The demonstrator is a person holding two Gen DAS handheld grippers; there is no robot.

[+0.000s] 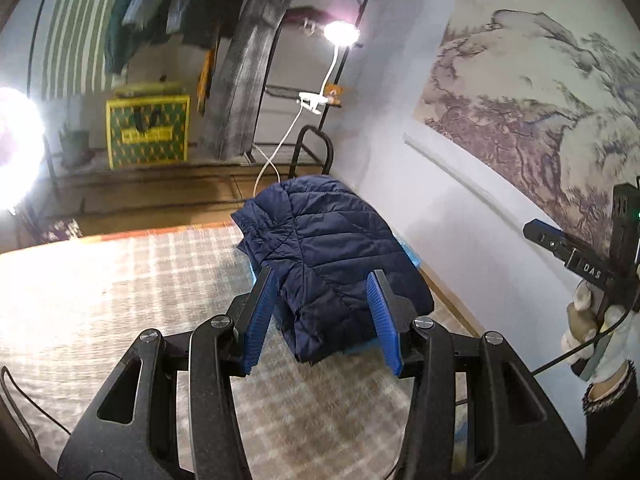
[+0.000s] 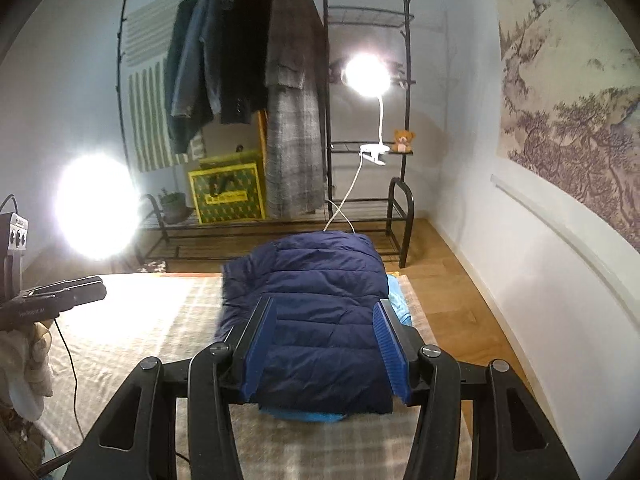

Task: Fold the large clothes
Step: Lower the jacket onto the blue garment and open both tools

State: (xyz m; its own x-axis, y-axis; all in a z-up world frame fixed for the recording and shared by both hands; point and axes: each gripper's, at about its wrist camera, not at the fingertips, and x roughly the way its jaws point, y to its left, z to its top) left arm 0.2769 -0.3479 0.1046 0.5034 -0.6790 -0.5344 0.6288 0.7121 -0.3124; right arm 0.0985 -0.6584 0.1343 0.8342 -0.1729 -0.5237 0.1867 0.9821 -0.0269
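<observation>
Plaid bedding (image 2: 132,320) carries the folded navy puffer jacket (image 2: 320,312) atop a blue garment (image 2: 400,304) near the wall-side edge. Left gripper (image 1: 320,316) and right gripper (image 2: 326,344) both hover above it, jaws spread, holding nothing.

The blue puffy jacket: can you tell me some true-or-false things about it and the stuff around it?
1. The navy jacket lies folded on the checked blanket. True.
2. The right tool is squeezing the jacket. False: its jaws stand apart, with nothing between them.
3. A teddy bear sits on the rack shelf. True.
4. The long grey coat lies on the floor. False: it hangs on the rack.
5. The left tool holds a sleeve. False: it is empty.
</observation>
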